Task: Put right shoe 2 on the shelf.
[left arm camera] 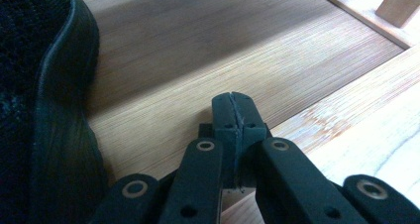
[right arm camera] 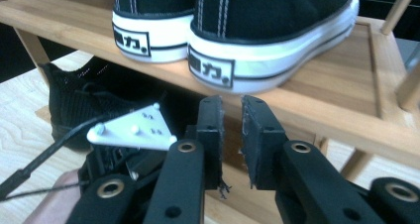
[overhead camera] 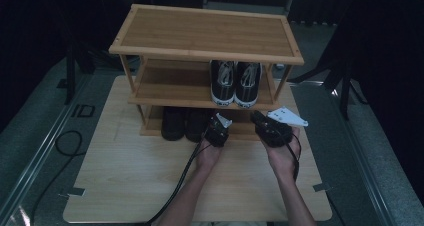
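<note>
- wooden shoe rack [overhead camera: 205,38] straight ahead of both claws, three tiers, standing on the pale surface [overhead camera: 125,186].
- pair of black-and-white sneakers [overhead camera: 235,83] on the middle shelf [right arm camera: 327,92], just above and ahead of the right claw [right arm camera: 232,120]; heels toward that claw, toes toward the back of the rack, long axis running away from it.
- nearer heel [right arm camera: 247,70] directly over the right claw's gap, a little higher than the tips; judged the likely next grasp, needing a lift and a short push forward.
- black shoes [overhead camera: 185,123] on the bottom shelf [left arm camera: 198,60], just left of the left claw [left arm camera: 233,102]; heels outward too, same long axis.
- right claw nearer the sneakers than the left; jaws slightly spread, nothing between them.
- left claw low at the bottom shelf's front edge, pressed together on nothing, the black shoe's side [left arm camera: 54,110] close beside it but apart.
</note>
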{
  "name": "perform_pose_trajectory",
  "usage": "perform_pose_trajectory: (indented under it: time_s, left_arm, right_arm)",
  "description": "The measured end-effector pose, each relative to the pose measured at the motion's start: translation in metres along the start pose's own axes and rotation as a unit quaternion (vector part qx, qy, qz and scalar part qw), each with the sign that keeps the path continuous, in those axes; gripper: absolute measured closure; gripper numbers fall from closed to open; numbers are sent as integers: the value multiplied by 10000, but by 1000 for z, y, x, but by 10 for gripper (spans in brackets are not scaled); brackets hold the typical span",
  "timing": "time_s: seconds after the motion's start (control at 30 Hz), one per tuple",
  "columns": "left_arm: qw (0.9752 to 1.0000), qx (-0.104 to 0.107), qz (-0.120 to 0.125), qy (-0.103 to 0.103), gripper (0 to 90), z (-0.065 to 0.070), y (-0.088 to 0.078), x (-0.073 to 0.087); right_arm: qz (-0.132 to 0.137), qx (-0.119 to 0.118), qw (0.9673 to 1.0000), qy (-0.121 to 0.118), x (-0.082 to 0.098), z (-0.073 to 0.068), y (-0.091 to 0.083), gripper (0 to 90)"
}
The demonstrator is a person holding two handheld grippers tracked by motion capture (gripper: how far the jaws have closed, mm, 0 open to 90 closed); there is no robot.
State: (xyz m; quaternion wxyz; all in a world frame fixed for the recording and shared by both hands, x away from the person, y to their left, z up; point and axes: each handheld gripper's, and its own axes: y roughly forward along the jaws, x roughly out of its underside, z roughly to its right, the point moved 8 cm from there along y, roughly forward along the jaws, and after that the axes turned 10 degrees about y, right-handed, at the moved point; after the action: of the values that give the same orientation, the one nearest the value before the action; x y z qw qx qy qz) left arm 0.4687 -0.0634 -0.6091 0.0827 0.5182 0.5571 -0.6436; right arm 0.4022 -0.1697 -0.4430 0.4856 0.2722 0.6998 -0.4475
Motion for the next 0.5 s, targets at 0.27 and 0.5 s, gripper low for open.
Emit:
perform_pose_trajectory:
  time_s: [0.27,0.5]
  left_arm:
    - [10000,-39,-9,-48,900,-1,-1,1]
    - [9998,69,181,-103,893,-3,-10,5]
  right_arm:
    - [-163,56,9998,72,23,13,-13,714]
    - [-531,228,9977,365,61,34,-10,677]
